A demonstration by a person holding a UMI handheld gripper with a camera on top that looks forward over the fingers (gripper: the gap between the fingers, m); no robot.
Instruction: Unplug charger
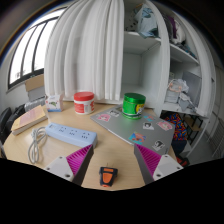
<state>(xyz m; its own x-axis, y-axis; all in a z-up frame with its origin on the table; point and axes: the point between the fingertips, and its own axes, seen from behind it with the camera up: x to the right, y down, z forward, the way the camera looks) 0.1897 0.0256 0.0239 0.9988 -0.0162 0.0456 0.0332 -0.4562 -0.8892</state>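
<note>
A small orange and black charger (pixel 107 176) lies on the wooden table (pixel 110 148) between my fingers, with a gap on each side. My gripper (pixel 112 166) is open; its pink pads (pixel 73 161) stand wide apart. A white power strip (pixel 68 131) lies on the table beyond the left finger, apart from the charger, with a white cable (pixel 38 146) looped beside it. Nothing shows plugged into the strip's top face.
A red-lidded jar (pixel 84 101) and a green-lidded jar (pixel 133 104) stand at the back of the table. A grey mat with stickers (pixel 136 127) lies ahead on the right. A box (pixel 29 118) sits far left. A white curtain (pixel 100 50) and shelves (pixel 168 55) stand behind.
</note>
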